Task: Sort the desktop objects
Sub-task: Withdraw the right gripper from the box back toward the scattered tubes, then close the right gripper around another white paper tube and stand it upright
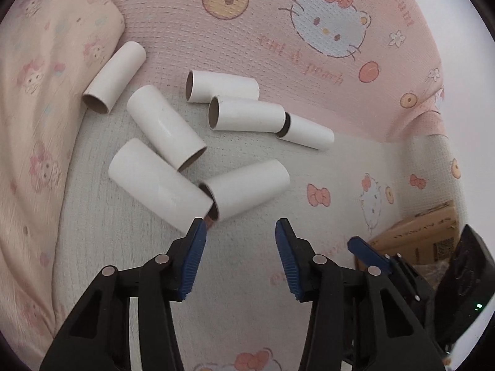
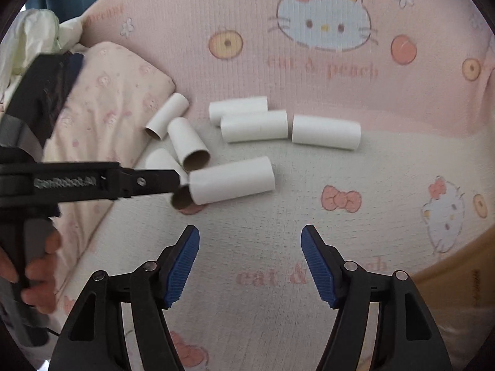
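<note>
Left wrist view, left to right. Pale pink pillow [image 1: 37, 71] fills the left edge. Seven white cardboard tubes [image 1: 161, 185] lie scattered on the cat-print bedcover [image 1: 247, 324], from upper left to centre right. One tube leans against the pillow; two lie side by side at centre with a third end to end just right of them.

Nearest tube [image 1: 247, 188] lies just above the left gripper [image 1: 239, 232], angled toward upper right; its open end sits close beside the left fingertip [image 1: 198, 232]. Contact there cannot be told. Jaws spread apart, nothing between them.

Lower right: a cardboard box [image 1: 423, 235], partly hidden behind the right gripper [image 1: 363, 250].

Right wrist view: a hand [image 2: 37, 266] at lower left holds the left gripper, which reaches in from the left edge, its tip at the near tubes. The right gripper [image 2: 250, 235] stands at bottom centre, jaws wide apart and empty, the nearest tube above it and clear of both pads.
</note>
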